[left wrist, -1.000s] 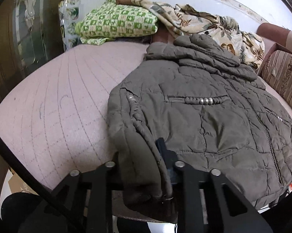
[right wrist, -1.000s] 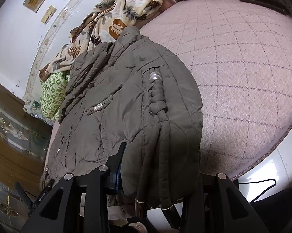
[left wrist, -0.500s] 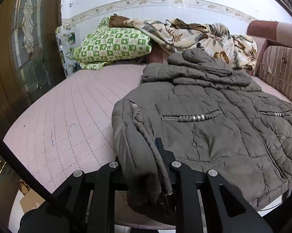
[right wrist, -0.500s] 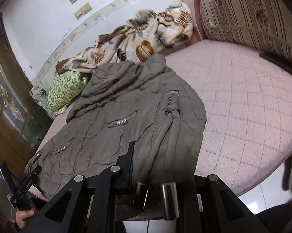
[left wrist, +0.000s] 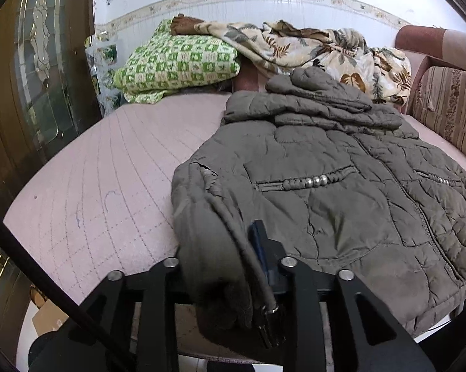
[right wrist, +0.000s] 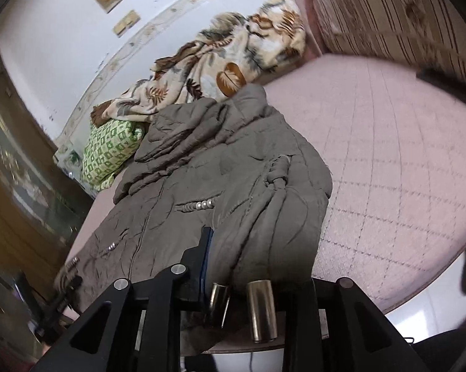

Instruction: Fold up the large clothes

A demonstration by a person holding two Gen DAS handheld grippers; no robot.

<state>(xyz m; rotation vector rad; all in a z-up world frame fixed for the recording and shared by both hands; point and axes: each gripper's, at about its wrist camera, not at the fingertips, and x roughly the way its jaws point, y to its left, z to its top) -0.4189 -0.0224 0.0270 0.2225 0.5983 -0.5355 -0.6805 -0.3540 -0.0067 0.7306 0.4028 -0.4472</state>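
While the jacket (left wrist: 341,192) lies spread on the pink bed (left wrist: 102,186), each near hem corner is pinched in a closed hand-held gripper, left (left wrist: 226,266) and right (right wrist: 251,279); I'd lift both evenly, folding toward the far collar.

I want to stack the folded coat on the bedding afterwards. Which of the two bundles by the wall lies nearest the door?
The green checked blanket, folded; the leaf-print blanket beside it sprawls loosely toward the sofa.
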